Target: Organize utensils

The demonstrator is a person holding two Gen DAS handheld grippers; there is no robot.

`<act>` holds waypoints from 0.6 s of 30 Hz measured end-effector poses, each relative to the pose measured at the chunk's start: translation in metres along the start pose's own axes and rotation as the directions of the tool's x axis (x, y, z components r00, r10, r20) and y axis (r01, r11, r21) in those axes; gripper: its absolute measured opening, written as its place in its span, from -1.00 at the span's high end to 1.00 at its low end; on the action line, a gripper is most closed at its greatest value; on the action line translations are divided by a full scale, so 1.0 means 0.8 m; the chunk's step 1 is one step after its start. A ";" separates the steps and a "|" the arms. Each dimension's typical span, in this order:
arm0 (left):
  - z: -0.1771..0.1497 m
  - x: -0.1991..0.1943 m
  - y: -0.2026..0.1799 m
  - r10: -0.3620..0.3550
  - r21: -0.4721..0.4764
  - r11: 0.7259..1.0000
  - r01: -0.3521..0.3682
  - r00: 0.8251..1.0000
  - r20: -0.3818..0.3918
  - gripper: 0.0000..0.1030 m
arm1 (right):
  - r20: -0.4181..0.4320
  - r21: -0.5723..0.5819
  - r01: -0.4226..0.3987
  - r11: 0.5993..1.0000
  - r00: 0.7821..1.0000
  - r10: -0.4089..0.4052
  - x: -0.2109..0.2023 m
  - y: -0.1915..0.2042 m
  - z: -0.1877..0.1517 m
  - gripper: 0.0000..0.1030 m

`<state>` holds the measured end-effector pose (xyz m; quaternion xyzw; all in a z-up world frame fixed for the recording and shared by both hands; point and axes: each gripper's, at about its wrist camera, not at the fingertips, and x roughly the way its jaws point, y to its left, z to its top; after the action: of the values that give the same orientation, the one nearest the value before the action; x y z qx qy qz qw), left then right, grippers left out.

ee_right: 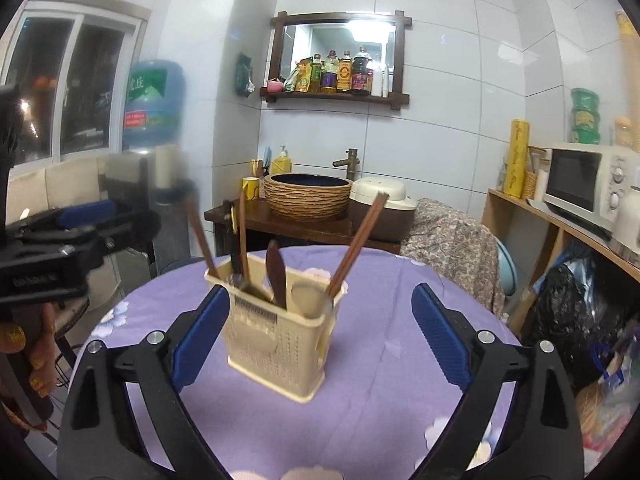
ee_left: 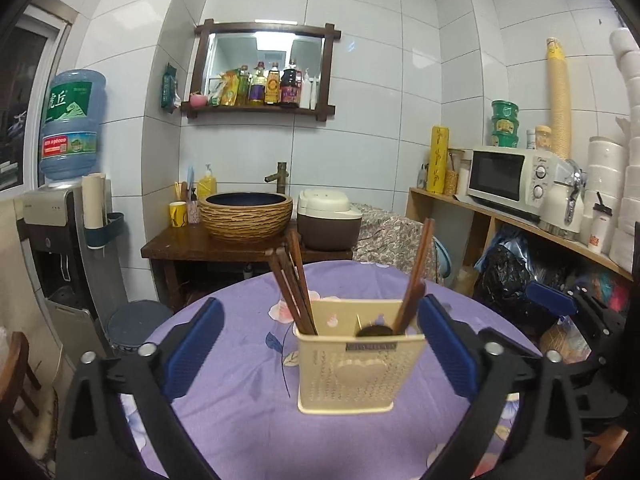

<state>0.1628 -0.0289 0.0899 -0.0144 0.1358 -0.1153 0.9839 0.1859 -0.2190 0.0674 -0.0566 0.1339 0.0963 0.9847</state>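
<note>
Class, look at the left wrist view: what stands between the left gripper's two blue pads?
The cream utensil holder, with wooden chopsticks sticking up from it, stands on the purple tablecloth between the open left gripper's pads, untouched.

White-tiled walls (ee_left: 360, 152); dark window (ee_right: 60, 80)

Round table (ee_left: 248, 408) under purple floral cloth, cream utensil caddy (ee_left: 360, 376) standing upright on it

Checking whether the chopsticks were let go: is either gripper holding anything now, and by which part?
Nothing is held. The left gripper and right gripper both stand open; the chopsticks sit in the holder.
</note>
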 end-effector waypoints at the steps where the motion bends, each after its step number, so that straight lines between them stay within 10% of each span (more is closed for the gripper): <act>1: -0.007 -0.007 -0.002 0.002 0.008 1.000 -0.002 1.000 0.001 -0.90 | 0.000 -0.008 0.008 1.000 1.000 -0.008 -0.010 0.004 -0.011 -0.86; 18: -0.169 -0.153 -0.010 0.140 0.003 0.990 -0.140 0.988 -0.056 -0.90 | 0.027 0.053 0.062 0.997 0.998 -0.063 -0.200 0.080 -0.184 -0.89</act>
<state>0.0097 -0.0077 -0.0077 -0.0022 0.1643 -0.0460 0.9853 -0.0159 -0.2047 -0.0347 -0.0339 0.1203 0.0626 0.9902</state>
